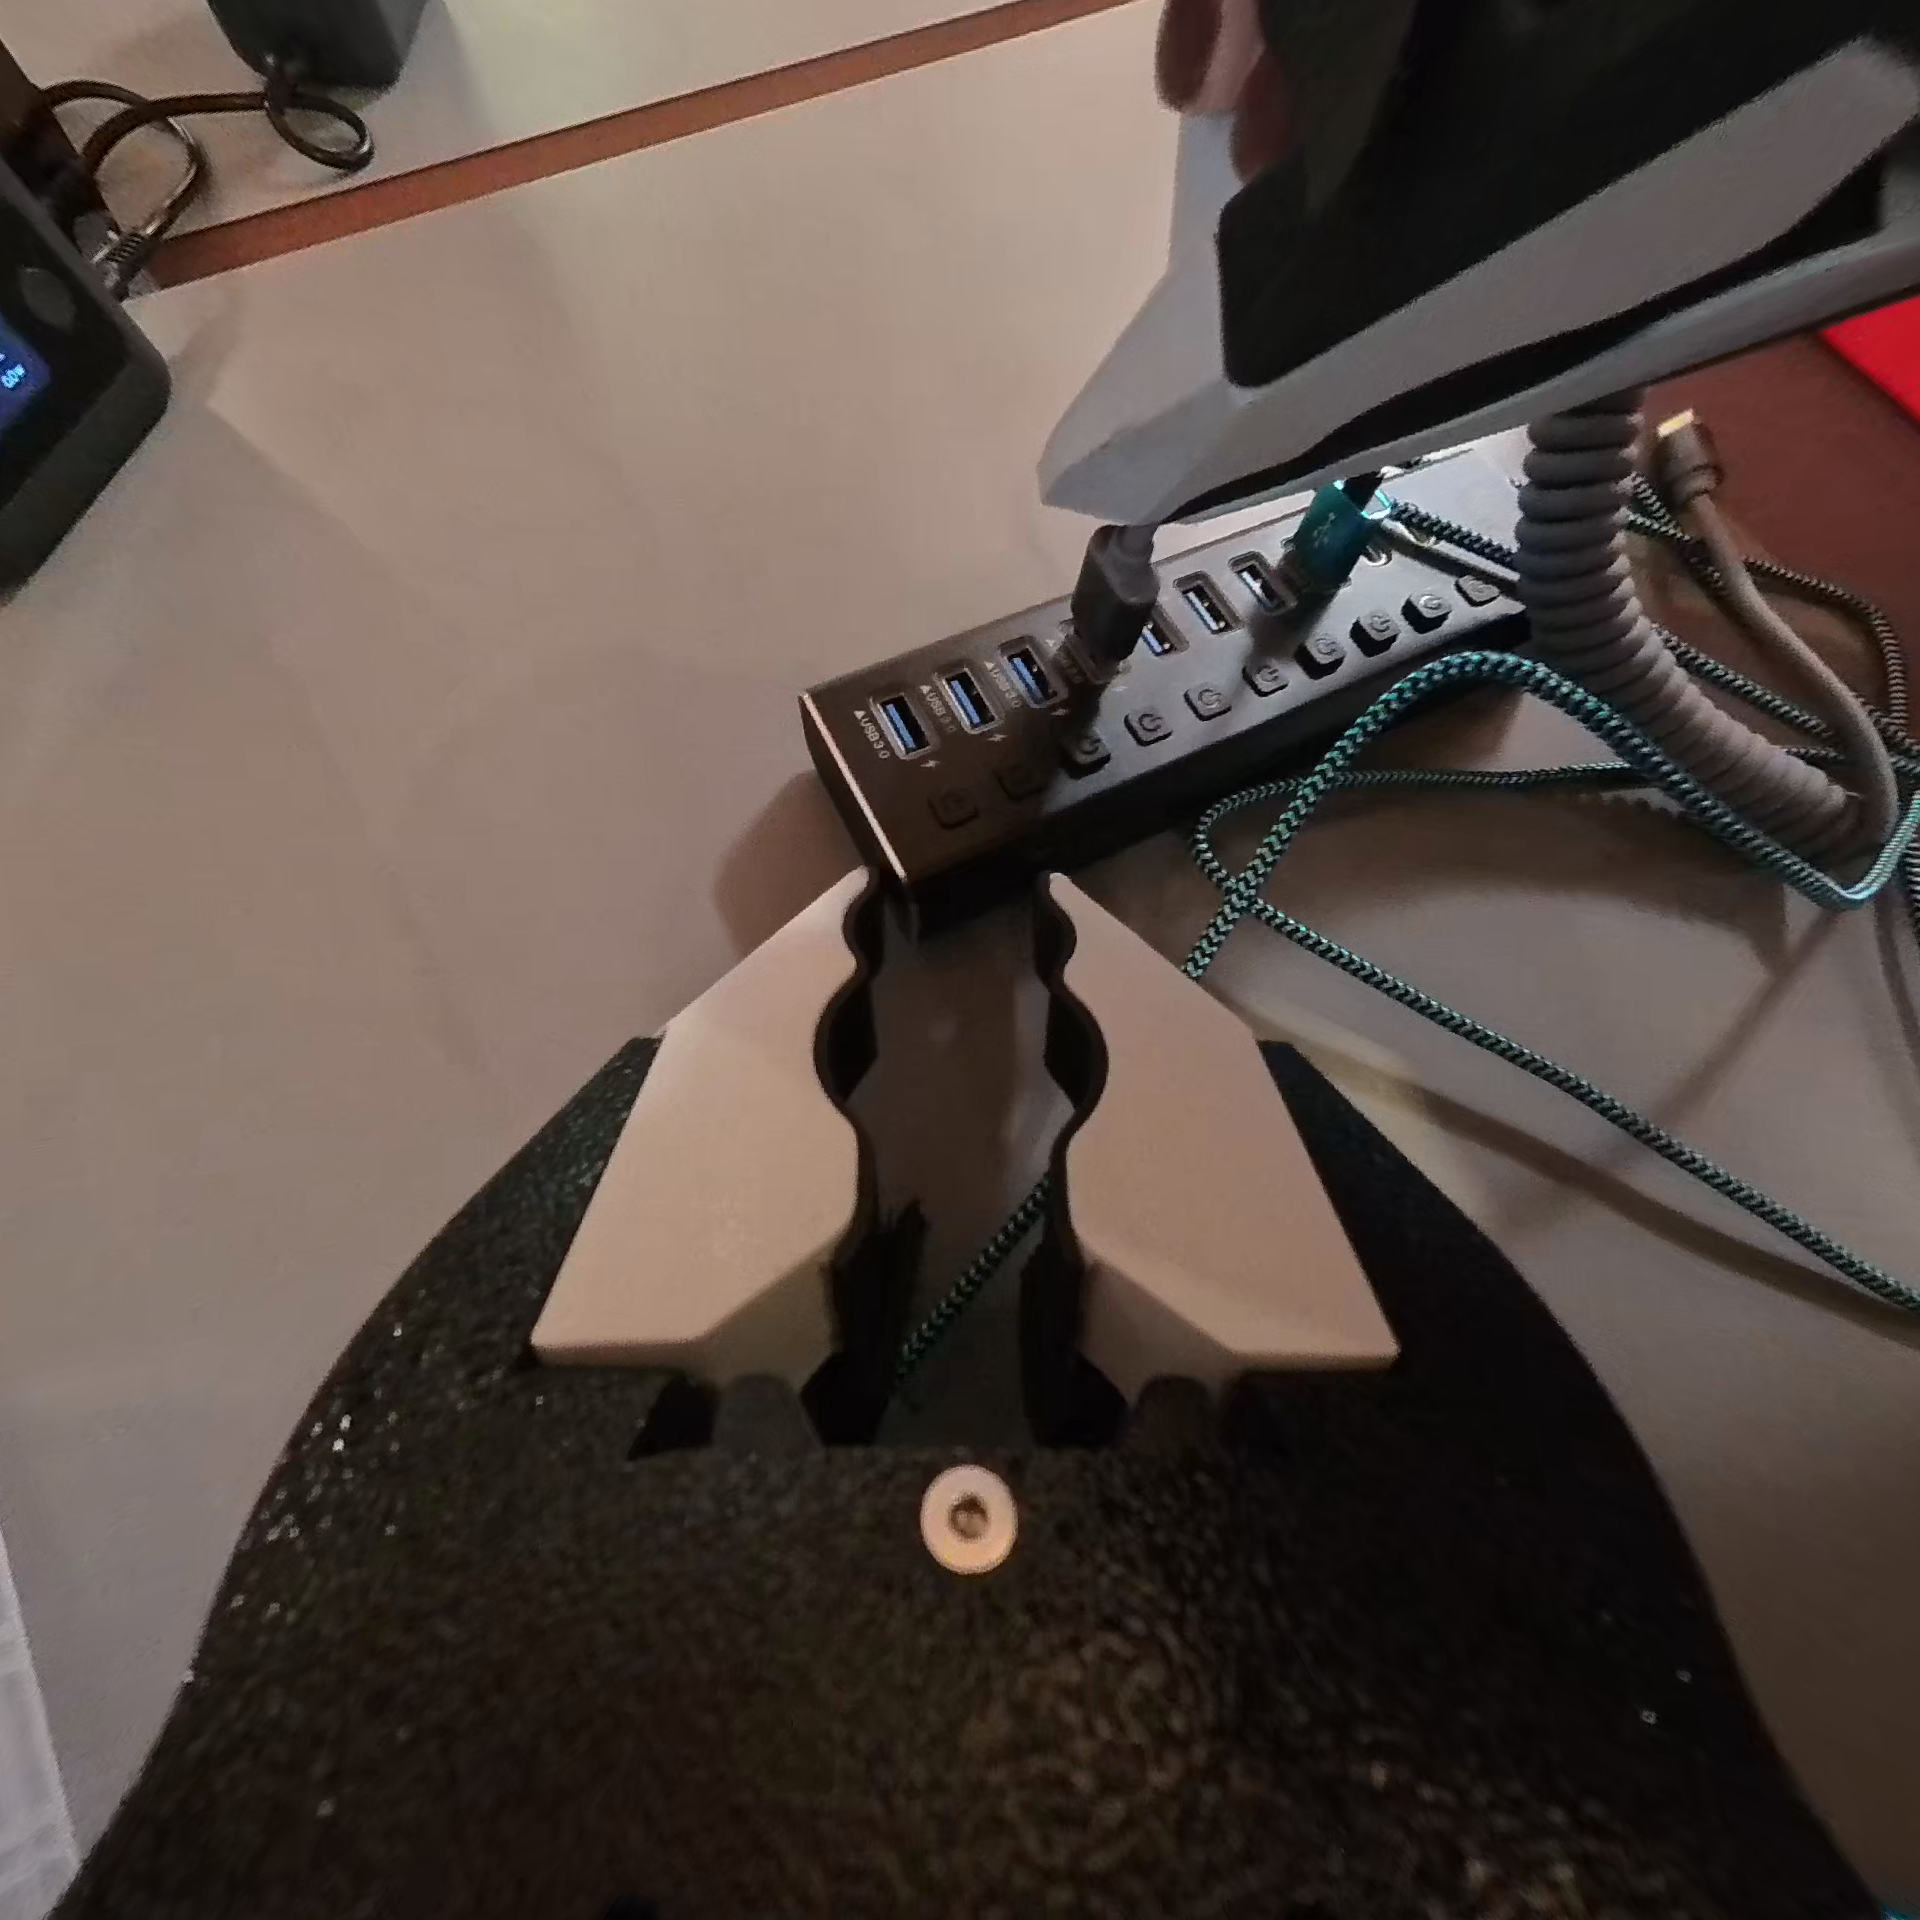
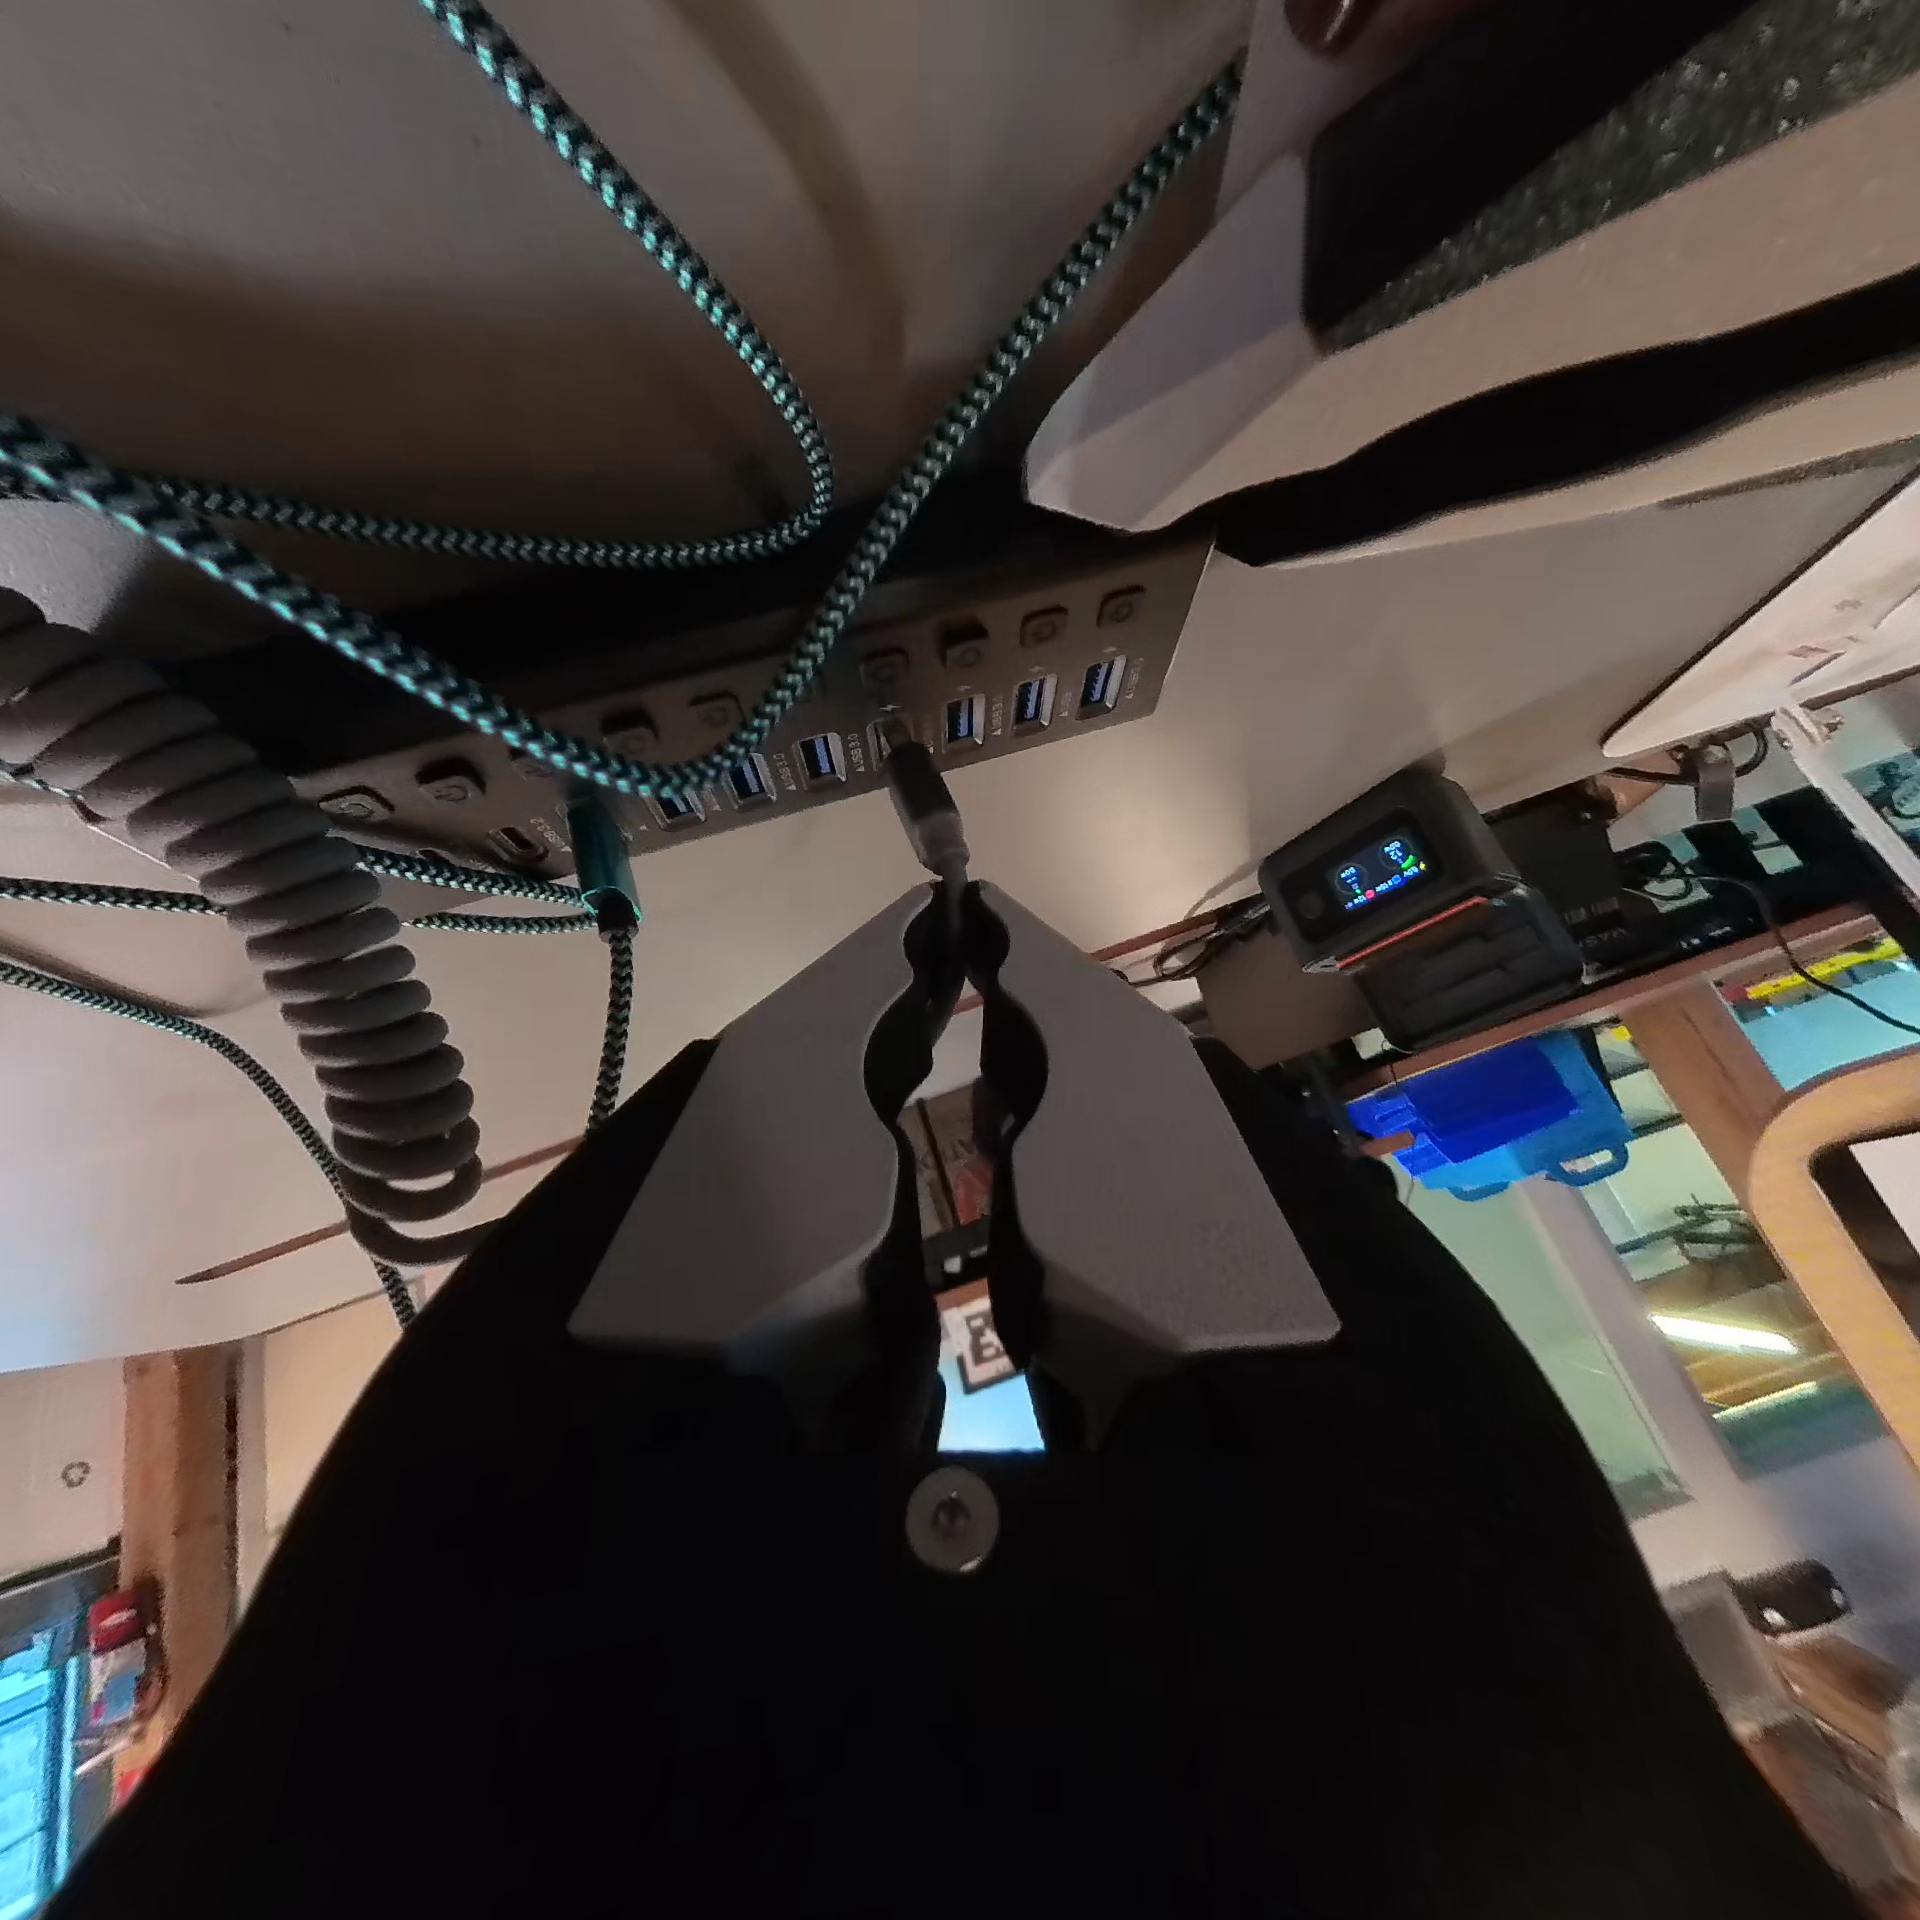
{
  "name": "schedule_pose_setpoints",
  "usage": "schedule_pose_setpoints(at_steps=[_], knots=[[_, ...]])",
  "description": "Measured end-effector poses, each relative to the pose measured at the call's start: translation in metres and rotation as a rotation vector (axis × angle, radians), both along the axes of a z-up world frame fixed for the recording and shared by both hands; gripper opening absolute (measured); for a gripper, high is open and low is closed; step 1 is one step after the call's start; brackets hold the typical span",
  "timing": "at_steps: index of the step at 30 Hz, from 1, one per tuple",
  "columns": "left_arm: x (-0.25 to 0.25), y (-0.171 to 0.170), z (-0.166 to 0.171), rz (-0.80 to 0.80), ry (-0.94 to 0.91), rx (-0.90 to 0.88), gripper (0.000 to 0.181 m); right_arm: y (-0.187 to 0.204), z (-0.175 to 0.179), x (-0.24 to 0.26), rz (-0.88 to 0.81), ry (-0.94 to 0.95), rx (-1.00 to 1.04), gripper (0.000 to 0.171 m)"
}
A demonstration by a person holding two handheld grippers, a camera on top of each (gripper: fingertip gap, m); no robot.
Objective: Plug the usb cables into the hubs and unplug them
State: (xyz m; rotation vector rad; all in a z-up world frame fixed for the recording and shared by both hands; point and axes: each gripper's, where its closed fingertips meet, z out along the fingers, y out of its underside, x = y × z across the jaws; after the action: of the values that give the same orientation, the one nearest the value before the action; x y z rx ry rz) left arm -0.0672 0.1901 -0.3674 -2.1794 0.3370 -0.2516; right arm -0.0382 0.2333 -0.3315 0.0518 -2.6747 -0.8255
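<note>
pinching the black cable [image 2: 940, 997] just behind its plug [image 2: 923, 805], the right claw [image 2: 954, 914] is nearly closed; the plug sits in a mid-row port of the hub [image 1: 1164, 717]. the left claw [image 1: 961, 883], narrowly parted, braces the hub's end near the counter [image 1: 520, 623] edge. the plug looks stiff and light, its cable limp, so taking hold of the plug body seems wiser. small markings beside the ports, left unquoted.
</note>
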Motion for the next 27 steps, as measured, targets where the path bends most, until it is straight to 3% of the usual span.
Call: schedule_pose_setpoints(at_steps=[27], knots=[[-0.0005,0.0001,-0.0001,-0.005,0.026,0.006,0.025,-0.0002,-0.0074,0.0062,-0.026,-0.006,0.016,0.000]])
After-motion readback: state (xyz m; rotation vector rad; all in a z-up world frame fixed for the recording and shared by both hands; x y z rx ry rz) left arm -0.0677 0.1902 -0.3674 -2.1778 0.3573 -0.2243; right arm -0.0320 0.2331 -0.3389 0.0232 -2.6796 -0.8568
